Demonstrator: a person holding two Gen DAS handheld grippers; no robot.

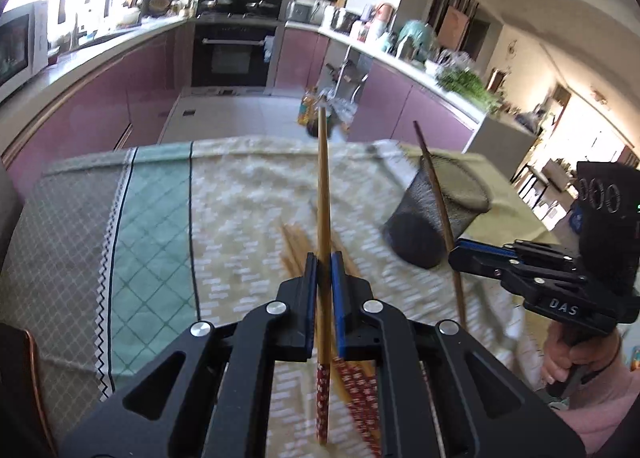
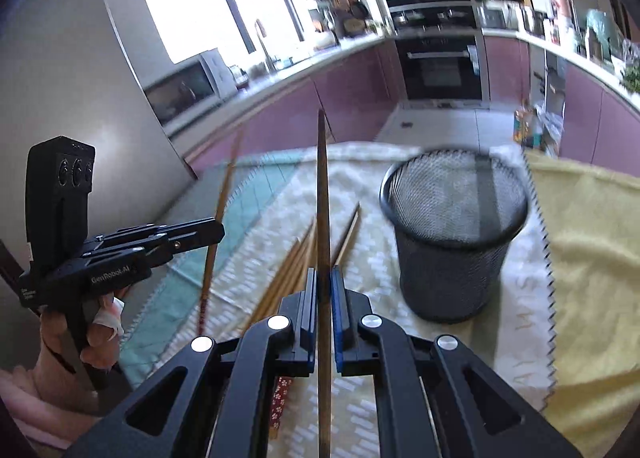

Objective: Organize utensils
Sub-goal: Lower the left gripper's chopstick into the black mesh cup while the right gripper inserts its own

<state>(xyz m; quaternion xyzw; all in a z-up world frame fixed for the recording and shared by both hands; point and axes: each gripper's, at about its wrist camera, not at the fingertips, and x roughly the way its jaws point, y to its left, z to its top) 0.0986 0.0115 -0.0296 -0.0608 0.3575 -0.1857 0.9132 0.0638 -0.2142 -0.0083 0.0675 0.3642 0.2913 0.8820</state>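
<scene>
My left gripper [image 1: 323, 258] is shut on a wooden chopstick [image 1: 322, 186] with a red patterned end, held above the cloth and pointing away. My right gripper [image 2: 323, 274] is shut on a darker chopstick [image 2: 322, 194], also raised. Each gripper shows in the other's view: the right gripper [image 1: 454, 254] with its chopstick [image 1: 438, 202], the left gripper [image 2: 220, 232] with its chopstick [image 2: 224, 194]. Several more chopsticks [image 2: 296, 266] lie in a pile on the cloth [image 1: 256, 194]. A black mesh cup [image 2: 454, 234] stands upright to the right of the pile and looks empty; it also shows in the left wrist view [image 1: 436, 210].
The table is covered by a patterned cream and green cloth [image 2: 256, 186], with a yellow cloth [image 2: 592, 242] at the right. Beyond the table edge lie the kitchen floor, purple cabinets [image 1: 120, 98] and an oven [image 1: 234, 54]. Bottles [image 1: 308, 110] stand on the floor.
</scene>
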